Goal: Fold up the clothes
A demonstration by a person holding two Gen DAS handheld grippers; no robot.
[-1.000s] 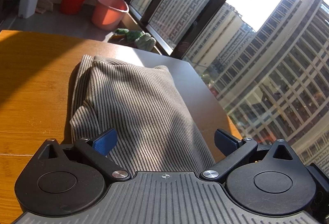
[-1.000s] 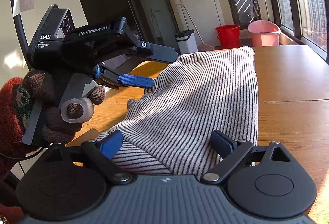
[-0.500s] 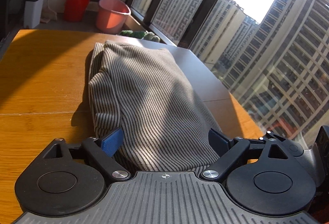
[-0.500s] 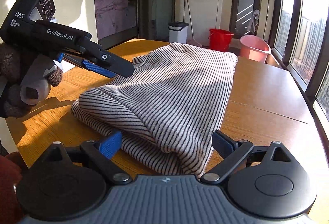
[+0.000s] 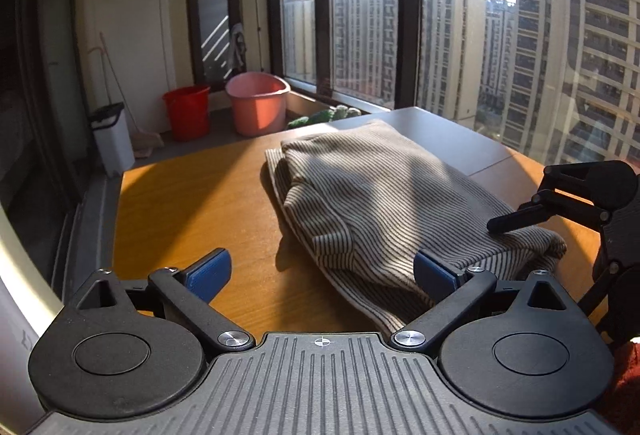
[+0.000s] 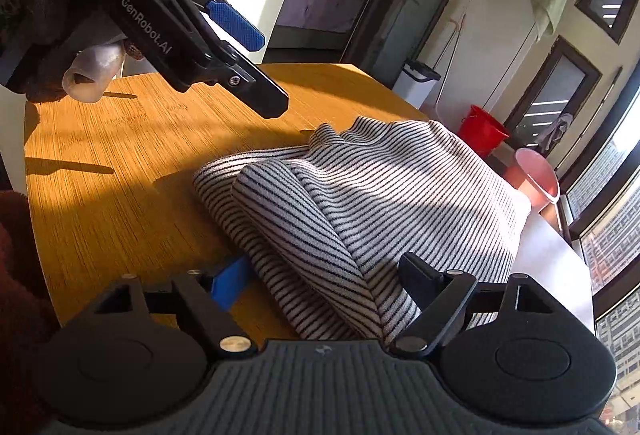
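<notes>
A folded black-and-white striped garment (image 5: 384, 195) lies on the wooden table (image 5: 192, 203). In the left wrist view my left gripper (image 5: 322, 275) is open, low over bare wood, and the garment's near corner lies against its right fingertip. At the right edge, one finger (image 5: 516, 217) of the right gripper rests over the garment's end. In the right wrist view my right gripper (image 6: 324, 279) is open, with the rolled end of the striped garment (image 6: 400, 195) between its fingers. The left gripper (image 6: 260, 69) hangs open above the table (image 6: 120, 163), held by a gloved hand (image 6: 36, 35).
Beyond the table's far end a red bucket (image 5: 187, 111), a pink bucket (image 5: 258, 101) and a white bin (image 5: 112, 139) stand on the floor. Tall windows (image 5: 500, 55) run along the right side. The table's rounded edge (image 6: 34, 219) is close on the left.
The left gripper has swung left, off the garment and over bare wood. The right gripper has tilted and moved in on the garment's rolled end. The garment lies where it was.
</notes>
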